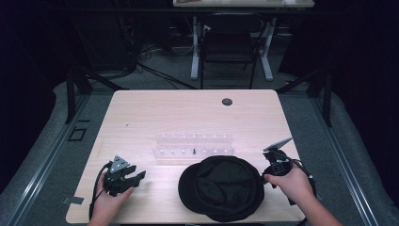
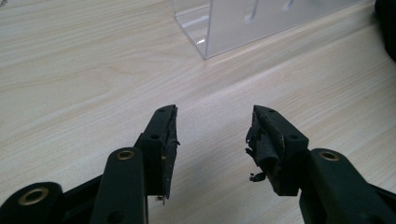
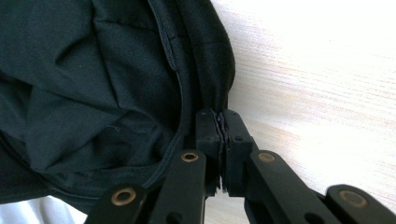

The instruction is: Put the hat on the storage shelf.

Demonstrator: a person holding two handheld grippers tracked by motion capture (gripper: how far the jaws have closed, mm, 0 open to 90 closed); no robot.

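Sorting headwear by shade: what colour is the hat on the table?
Plain black; the hat shows best in the high view.

A pale wood table (image 1: 141,113) carries a black hat (image 1: 221,188) near its front edge, just before a clear rack (image 1: 193,146).

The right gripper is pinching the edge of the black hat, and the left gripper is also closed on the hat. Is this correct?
Not fully. The right gripper does pinch the edge of the black hat. But the left gripper is not closed on the hat: the left gripper view shows its jaws open, with nothing between them, over the bare table.
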